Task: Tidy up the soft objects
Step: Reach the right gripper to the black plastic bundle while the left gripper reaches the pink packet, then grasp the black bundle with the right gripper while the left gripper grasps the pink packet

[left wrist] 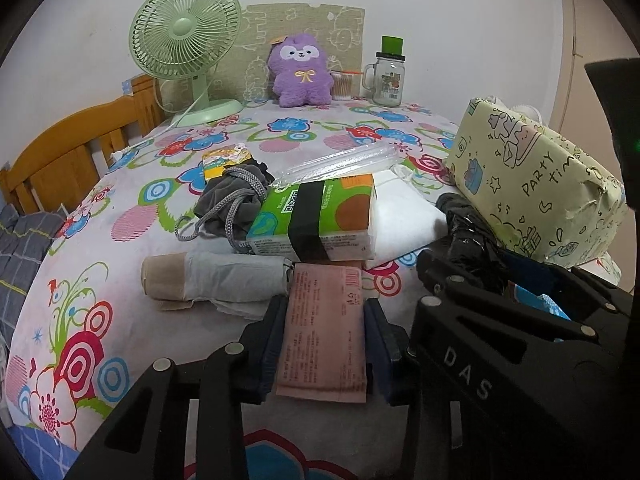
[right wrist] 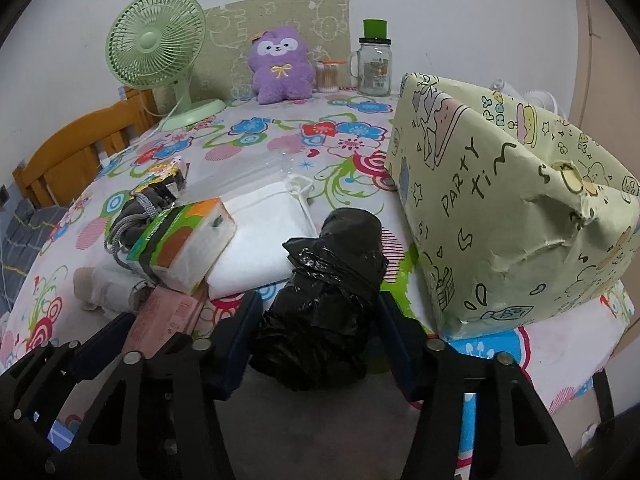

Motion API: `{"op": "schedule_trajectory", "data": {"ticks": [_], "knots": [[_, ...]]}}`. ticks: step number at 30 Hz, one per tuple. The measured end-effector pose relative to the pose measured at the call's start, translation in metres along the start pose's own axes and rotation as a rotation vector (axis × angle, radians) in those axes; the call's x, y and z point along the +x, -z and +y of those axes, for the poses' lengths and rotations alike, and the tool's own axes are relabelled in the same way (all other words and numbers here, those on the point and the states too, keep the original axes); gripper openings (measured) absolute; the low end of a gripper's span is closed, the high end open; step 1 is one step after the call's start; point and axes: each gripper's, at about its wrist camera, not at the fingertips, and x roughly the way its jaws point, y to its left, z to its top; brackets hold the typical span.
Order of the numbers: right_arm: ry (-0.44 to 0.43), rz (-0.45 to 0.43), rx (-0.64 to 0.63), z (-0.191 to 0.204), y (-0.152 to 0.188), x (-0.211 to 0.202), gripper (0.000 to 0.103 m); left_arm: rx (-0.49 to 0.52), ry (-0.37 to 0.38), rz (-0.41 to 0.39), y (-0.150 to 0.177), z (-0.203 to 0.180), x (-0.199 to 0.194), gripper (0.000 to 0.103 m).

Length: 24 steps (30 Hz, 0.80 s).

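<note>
Pink flat printed packet (left wrist: 322,334) sits at lower centre of the left wrist view — my left gripper (left wrist: 323,344) pinches it from both sides. Crumpled black plastic bag (right wrist: 324,300) lies lower centre between my right gripper's (right wrist: 320,340) spread fingers — contact unclear.

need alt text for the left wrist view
The left hand-held gripper clamps a pink packet on a floral tablecloth, in front of a green tissue pack. A purple plush and green fan stand behind.

Pink pack (left wrist: 322,332), black bag (right wrist: 324,300), floral cloth (left wrist: 120,240), purple plush (left wrist: 300,72).
</note>
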Motion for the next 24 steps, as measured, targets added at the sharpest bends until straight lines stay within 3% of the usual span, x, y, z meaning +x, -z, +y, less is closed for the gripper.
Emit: {"op": "schedule_trajectory", "data": {"ticks": [6, 24], "knots": [[-0.007, -0.009, -0.01, 0.0, 0.001, -0.003, 0.052, 0.0, -0.001, 0.0, -0.001, 0.0, 0.001, 0.039], [-0.032, -0.063, -0.007, -0.002, 0.001, -0.039, 0.052, 0.015, -0.022, -0.042, -0.001, -0.009, -0.023, 0.039]]}}
